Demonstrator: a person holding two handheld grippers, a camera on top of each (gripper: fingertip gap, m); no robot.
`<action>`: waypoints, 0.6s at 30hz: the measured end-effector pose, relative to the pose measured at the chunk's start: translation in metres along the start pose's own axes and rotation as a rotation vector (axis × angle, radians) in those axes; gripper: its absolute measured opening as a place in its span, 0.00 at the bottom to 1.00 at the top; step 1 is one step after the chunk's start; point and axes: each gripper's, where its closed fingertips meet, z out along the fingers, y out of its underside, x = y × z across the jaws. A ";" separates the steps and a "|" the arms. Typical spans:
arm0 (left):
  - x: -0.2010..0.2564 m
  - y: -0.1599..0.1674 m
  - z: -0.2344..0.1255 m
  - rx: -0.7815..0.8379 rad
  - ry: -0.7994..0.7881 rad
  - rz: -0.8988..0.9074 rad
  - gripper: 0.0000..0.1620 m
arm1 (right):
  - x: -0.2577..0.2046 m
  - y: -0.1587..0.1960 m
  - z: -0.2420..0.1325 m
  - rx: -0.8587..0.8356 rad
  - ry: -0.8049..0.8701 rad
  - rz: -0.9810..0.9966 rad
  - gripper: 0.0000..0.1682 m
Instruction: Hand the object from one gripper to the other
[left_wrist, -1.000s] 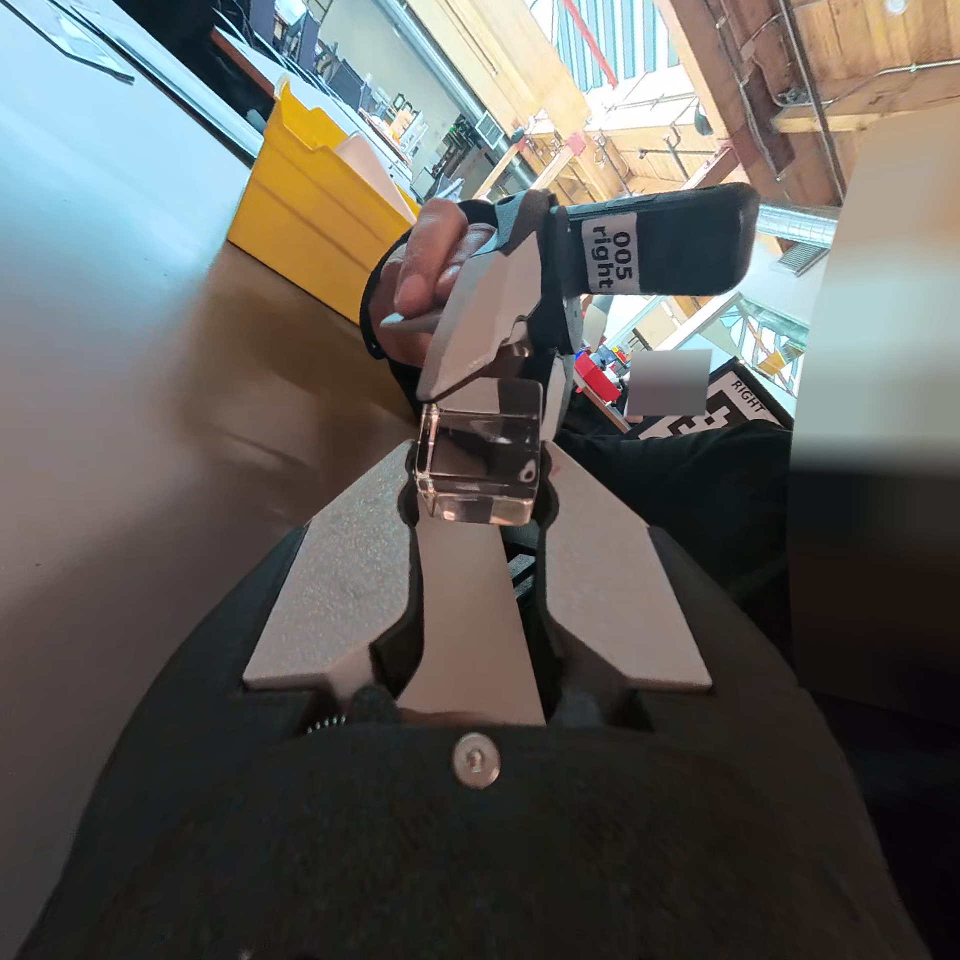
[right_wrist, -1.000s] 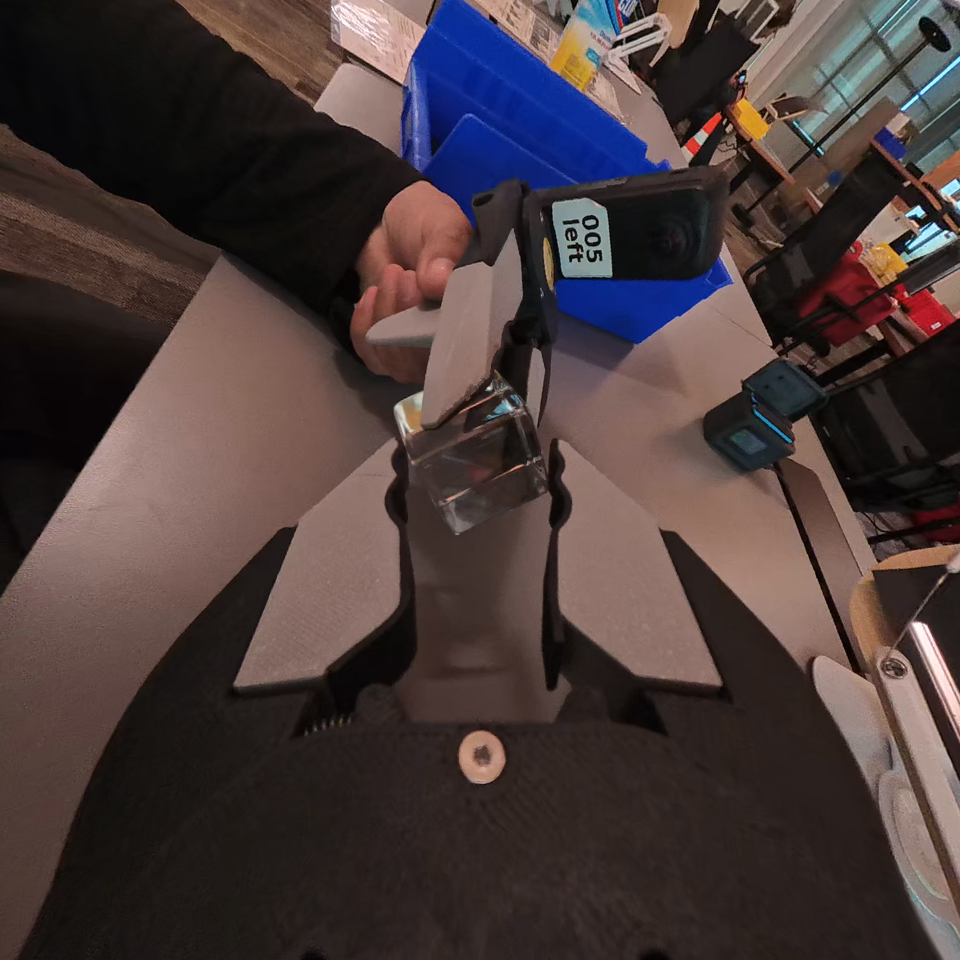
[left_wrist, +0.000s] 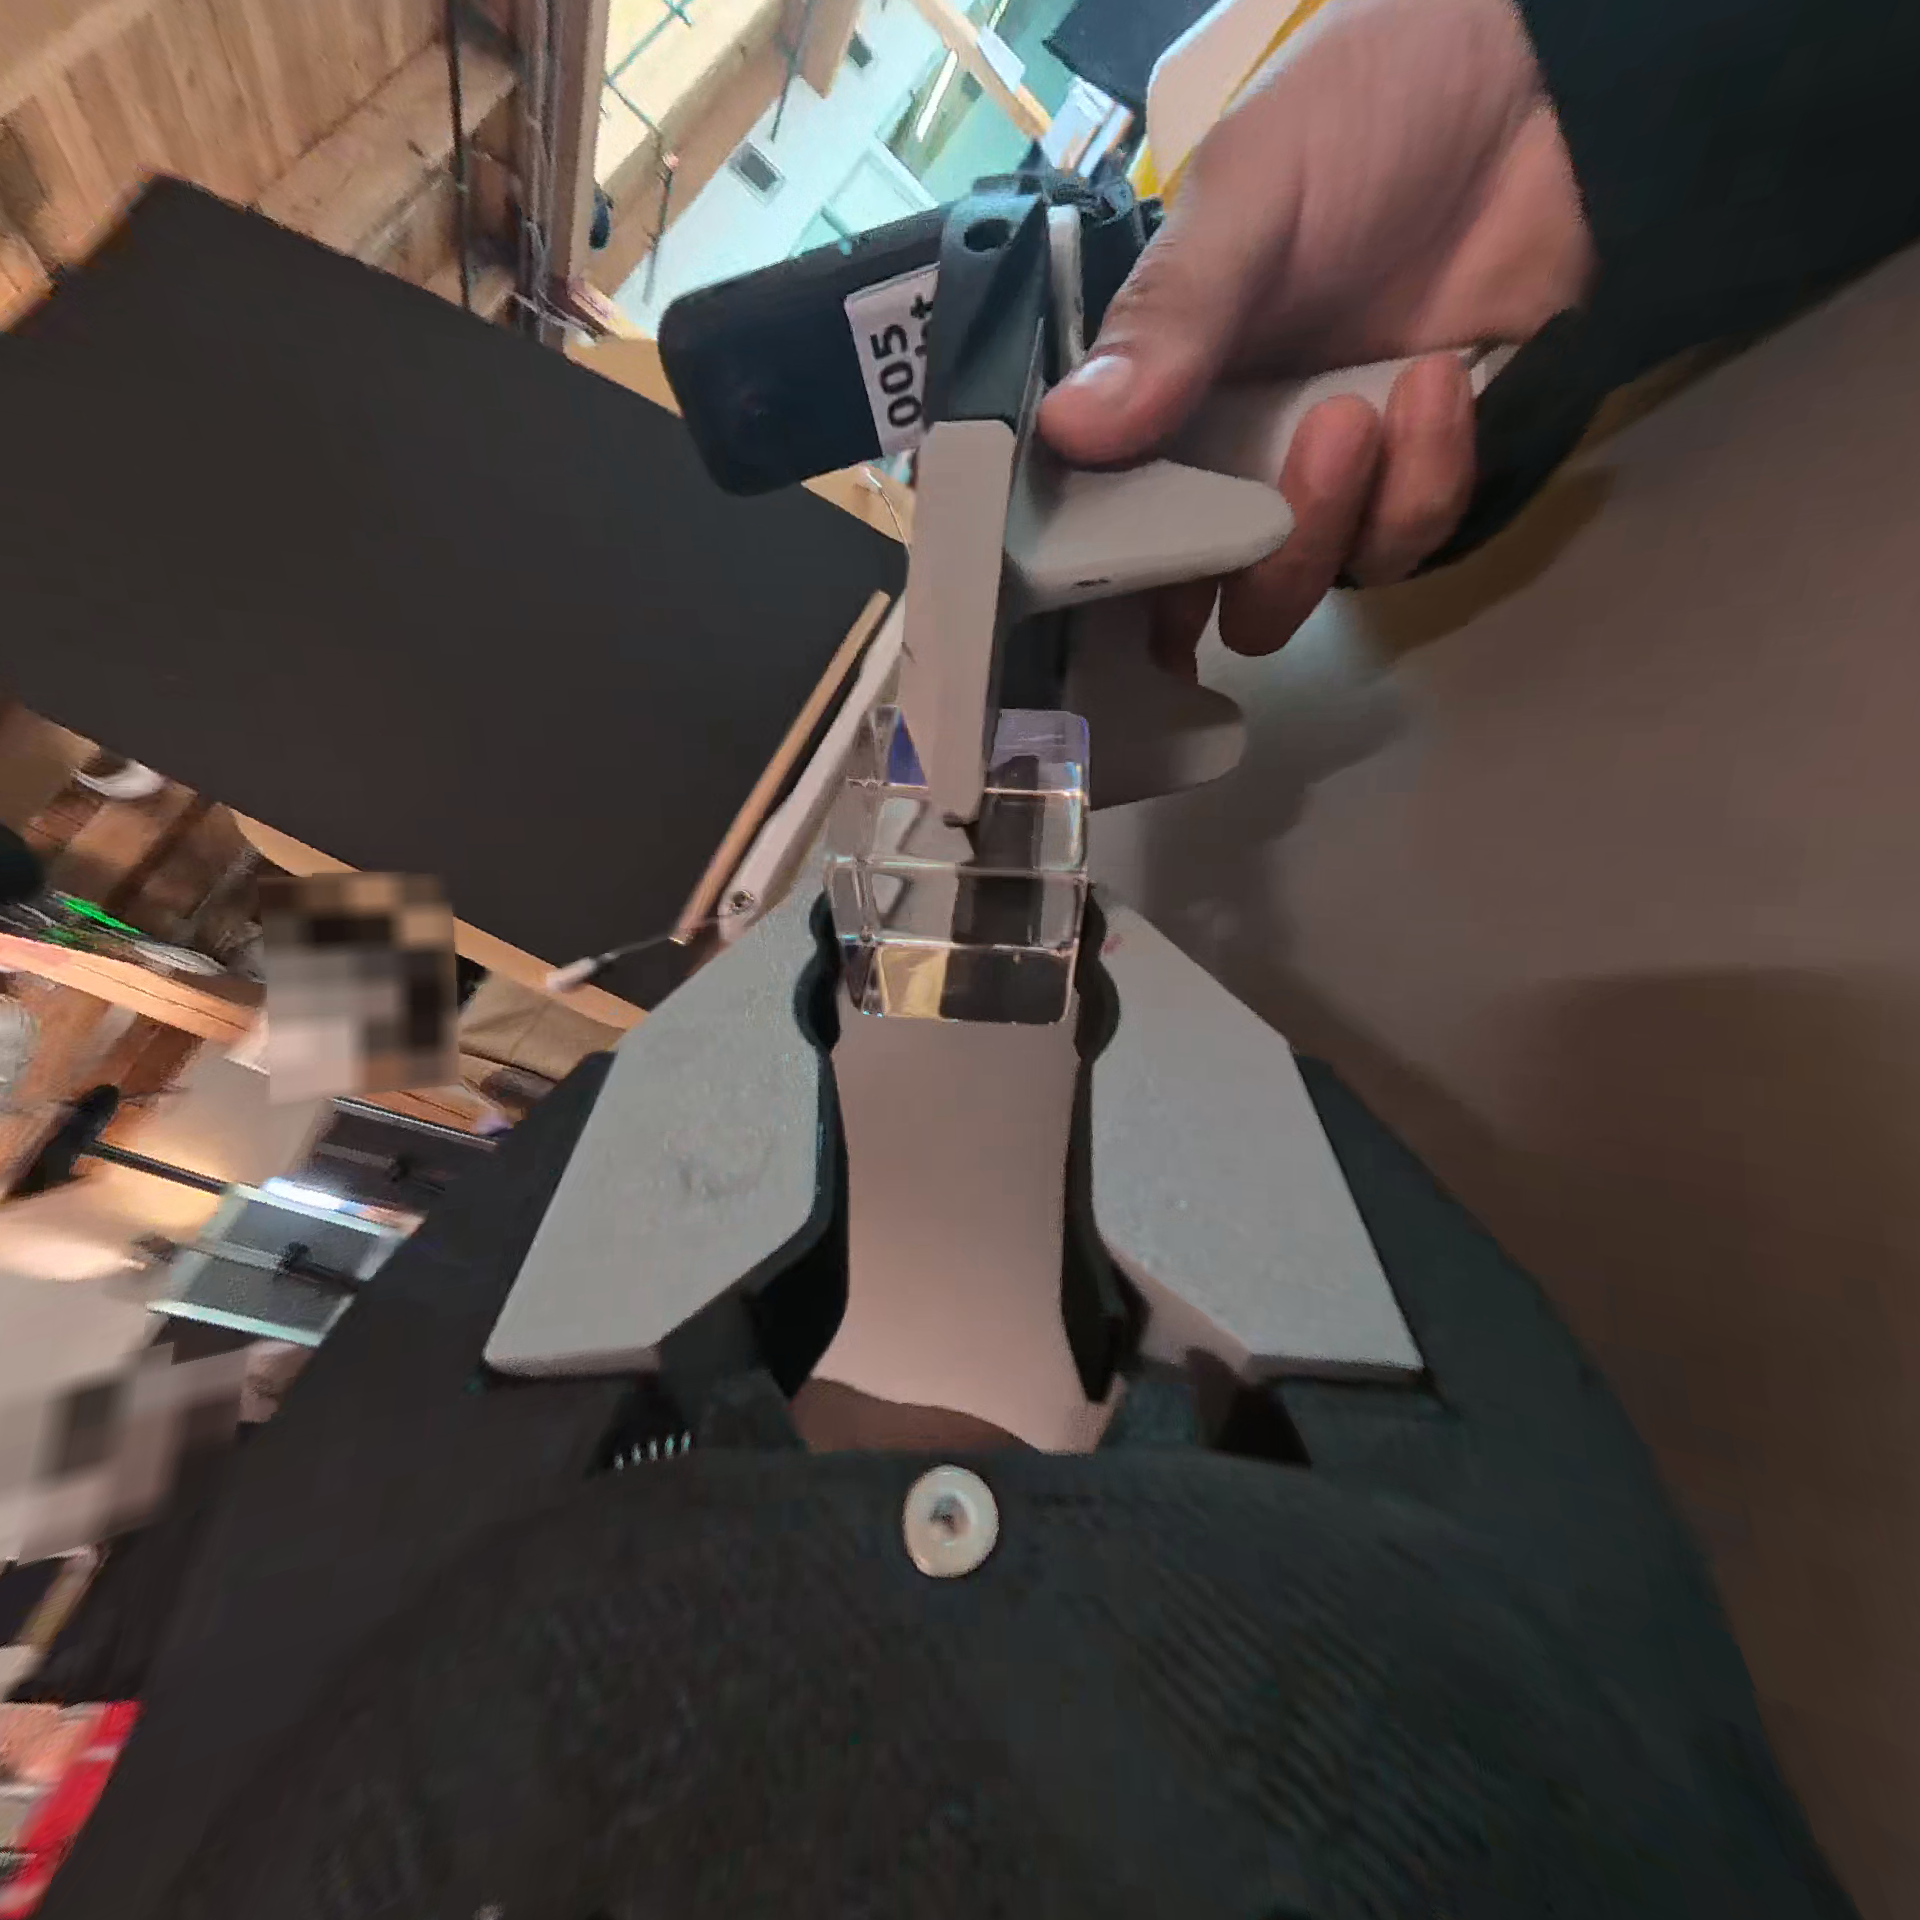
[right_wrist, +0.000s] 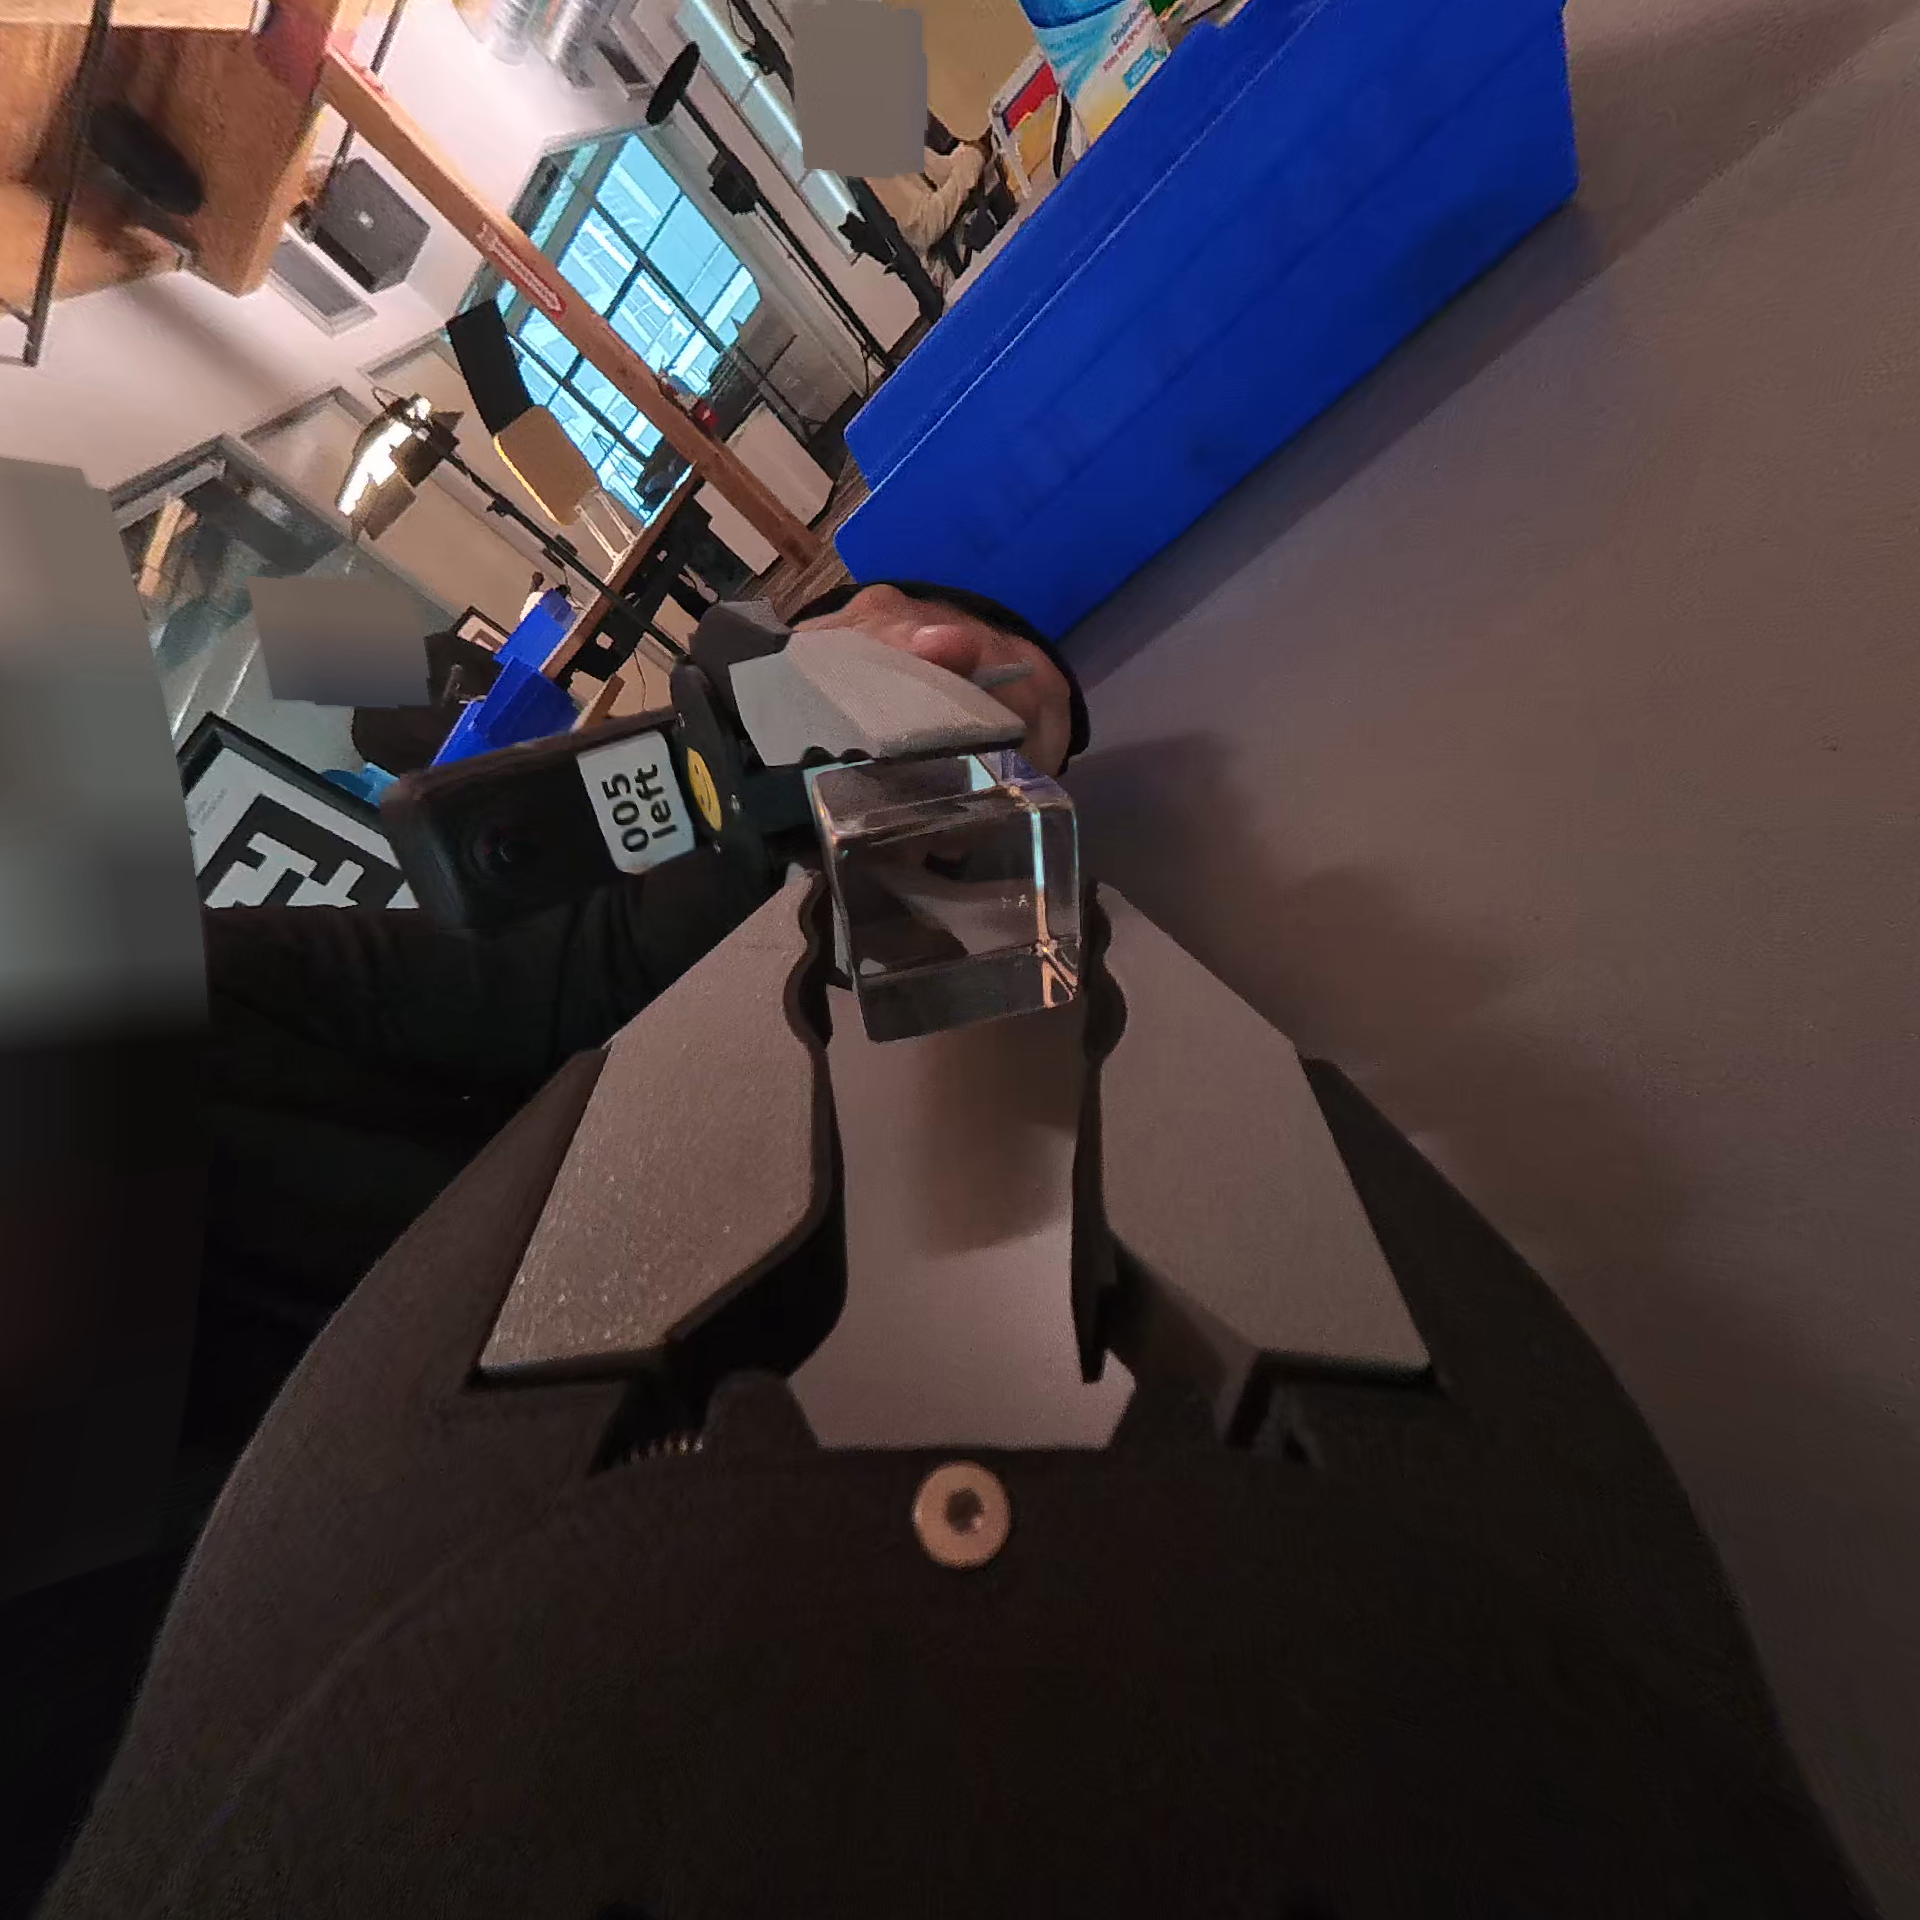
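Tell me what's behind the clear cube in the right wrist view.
Behind the clear cube is the left gripper, one grey finger along the cube's top face, and the holding hand. Its other finger is hidden.

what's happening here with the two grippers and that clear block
A person holds a gripper in each hand, and both meet on one clear cube above a grey table. The left gripper has the cube between its fingertips. The right gripper has its fingers on either side of the same cube, crosswise to the left's. It looks like mid-handover, with neither side visibly let go. A blue bin sits behind.
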 end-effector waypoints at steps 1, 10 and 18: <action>0.000 0.001 0.001 -0.005 0.026 -0.067 0.26 | 0.000 -0.001 -0.001 0.005 -0.003 0.007 0.25; -0.001 -0.004 -0.004 0.066 0.396 -0.890 0.25 | -0.020 -0.033 -0.033 0.122 0.086 -0.289 0.39; -0.002 0.004 0.001 0.026 0.416 -1.025 0.26 | -0.007 -0.012 -0.012 -0.008 0.113 -0.327 0.37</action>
